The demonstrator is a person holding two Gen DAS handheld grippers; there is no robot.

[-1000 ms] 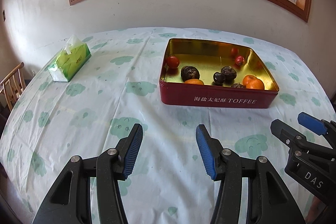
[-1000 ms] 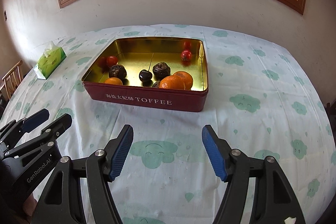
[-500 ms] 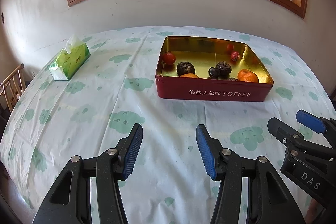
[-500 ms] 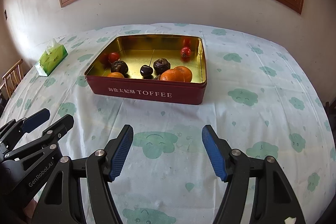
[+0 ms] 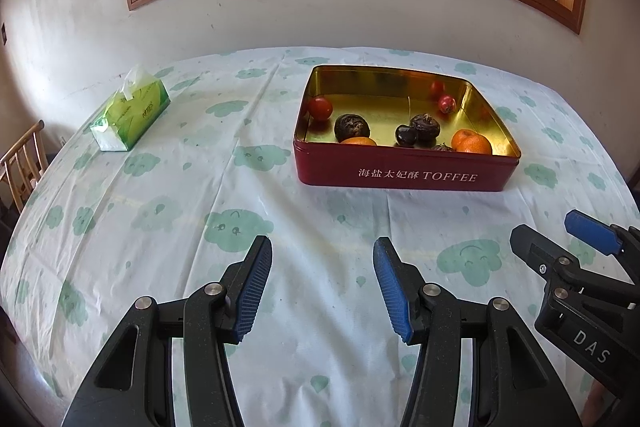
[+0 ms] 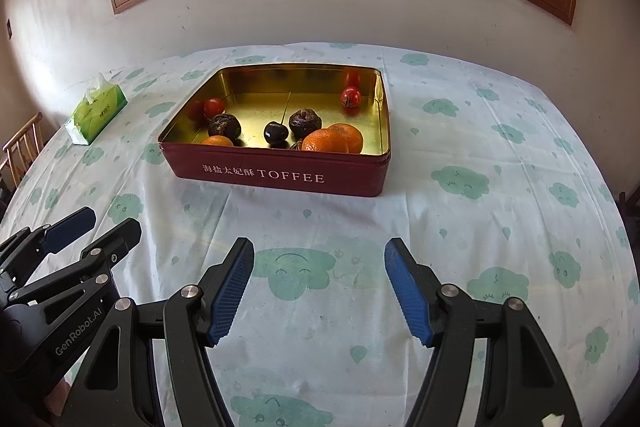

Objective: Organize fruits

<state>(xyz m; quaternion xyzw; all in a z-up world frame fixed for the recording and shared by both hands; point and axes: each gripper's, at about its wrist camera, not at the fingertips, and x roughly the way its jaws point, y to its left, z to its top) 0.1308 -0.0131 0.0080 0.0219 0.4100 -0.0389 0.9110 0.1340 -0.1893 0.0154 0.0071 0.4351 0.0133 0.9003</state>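
Both views have drawn back from the red rectangular TOFFEE tin (image 6: pixel 280 175) on the cloth-covered worktop (image 6: pixel 480 227); fruits lie loose inside it. Left tongs (image 5: pixel 322 285) and right tongs (image 6: pixel 320 291) gape wide, empty, well short of the tin; a good grasp would likely approach one fruit from above.
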